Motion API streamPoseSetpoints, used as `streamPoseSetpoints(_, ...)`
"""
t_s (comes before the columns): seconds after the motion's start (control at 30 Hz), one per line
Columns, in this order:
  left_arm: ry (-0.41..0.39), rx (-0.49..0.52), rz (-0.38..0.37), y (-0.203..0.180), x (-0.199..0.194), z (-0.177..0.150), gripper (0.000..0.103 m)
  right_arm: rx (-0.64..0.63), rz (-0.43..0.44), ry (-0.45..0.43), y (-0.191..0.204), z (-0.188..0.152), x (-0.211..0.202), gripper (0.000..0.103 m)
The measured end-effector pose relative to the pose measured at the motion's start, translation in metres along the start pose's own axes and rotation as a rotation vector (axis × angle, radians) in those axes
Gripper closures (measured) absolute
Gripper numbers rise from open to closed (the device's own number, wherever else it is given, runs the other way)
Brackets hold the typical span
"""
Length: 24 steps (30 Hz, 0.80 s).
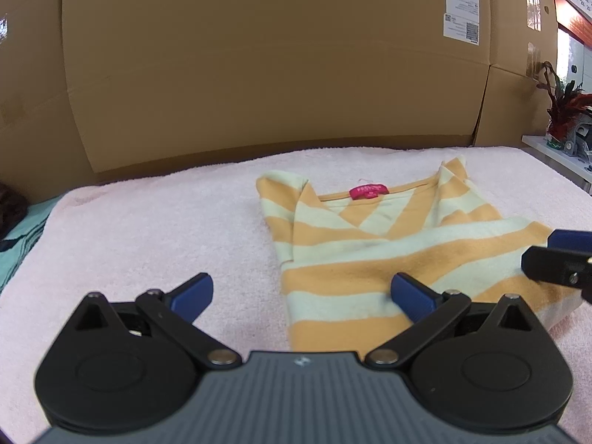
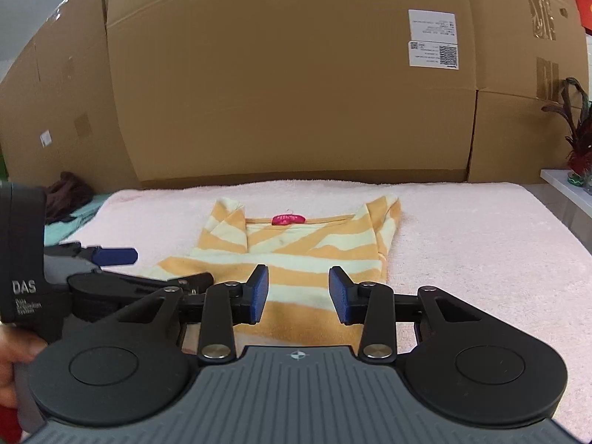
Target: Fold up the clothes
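Observation:
An orange and cream striped shirt with a pink neck label lies flat on a pink towel, both sleeves folded inward over its front. My left gripper stands wide open above the shirt's near left edge, with nothing between its blue pads. In the right wrist view my right gripper is partly open above the shirt's near hem, nothing in it. The right gripper's tip shows at the right edge of the left wrist view, and the left gripper shows at the left of the right wrist view.
Tall cardboard boxes wall off the far edge of the towel. A dark garment and teal cloth lie at the left. A red-leaved plant stands on a white shelf at the right. A hand holds the left gripper.

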State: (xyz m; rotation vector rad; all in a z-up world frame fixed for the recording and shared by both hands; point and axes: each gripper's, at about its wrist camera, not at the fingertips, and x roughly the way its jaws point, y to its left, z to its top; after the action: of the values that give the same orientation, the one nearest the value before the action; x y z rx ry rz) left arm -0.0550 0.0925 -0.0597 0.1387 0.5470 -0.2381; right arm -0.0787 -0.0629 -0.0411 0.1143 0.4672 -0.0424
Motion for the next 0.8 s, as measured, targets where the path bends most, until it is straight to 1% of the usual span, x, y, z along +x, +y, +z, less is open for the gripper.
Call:
streamPoseSetpoints(0.07, 0.003, 0.001, -0.010, 0.001, 0.002, 0.001, 0.001, -0.030, -0.027, 0.018, 0.001, -0.006, 0.005, 0.064)
streamPoseSetpoints(0.23, 0.012, 0.000, -0.034, 0.004, 0.007, 0.002, 0.001, -0.011, -0.034, 0.021, -0.006, -0.011, 0.008, 0.064)
streamPoseSetpoints(0.33, -0.003, 0.009, -0.031, 0.005, 0.000, 0.002, 0.001, -0.006, -0.041, 0.016, -0.004, -0.011, 0.007, 0.063)
streamPoseSetpoints(0.4, -0.017, 0.006, -0.059, 0.007, -0.010, 0.001, 0.001, 0.017, -0.035, 0.008, -0.006, -0.007, 0.001, 0.063)
streamPoseSetpoints(0.5, -0.037, 0.001, -0.101, 0.010, -0.024, -0.002, 0.003, 0.018, -0.045, -0.064, -0.005, -0.002, -0.013, 0.065)
streamPoseSetpoints(0.53, -0.043, -0.001, -0.115, 0.011, -0.029, -0.003, 0.010, 0.014, -0.040, -0.078, -0.004, 0.001, -0.015, 0.066)
streamPoseSetpoints(0.57, -0.050, -0.003, -0.129, 0.012, -0.033, -0.004, 0.023, 0.010, -0.032, -0.089, -0.002, 0.003, -0.016, 0.069)
streamPoseSetpoints(0.6, -0.057, -0.004, -0.143, 0.013, -0.038, -0.004, 0.030, 0.012, -0.011, -0.082, -0.001, 0.005, -0.013, 0.072)
streamPoseSetpoints(0.63, -0.064, -0.006, -0.157, 0.014, -0.043, -0.005, 0.043, 0.015, 0.011, -0.069, 0.000, 0.007, -0.009, 0.074)
streamPoseSetpoints(0.67, -0.070, -0.008, -0.171, 0.015, -0.048, -0.006, 0.050, 0.017, 0.033, -0.053, 0.003, 0.008, -0.003, 0.074)
streamPoseSetpoints(0.7, -0.077, -0.009, -0.185, 0.016, -0.052, -0.007, 0.049, 0.019, 0.055, -0.037, 0.005, 0.009, 0.004, 0.074)
streamPoseSetpoints(0.73, -0.084, -0.010, -0.199, 0.017, -0.057, -0.008, 0.048, 0.016, 0.050, -0.018, 0.006, 0.009, 0.011, 0.074)
streamPoseSetpoints(0.8, -0.084, 0.024, -0.206, 0.005, -0.049, -0.007, 0.049, 0.009, 0.031, 0.020, 0.007, 0.008, 0.026, 0.074)
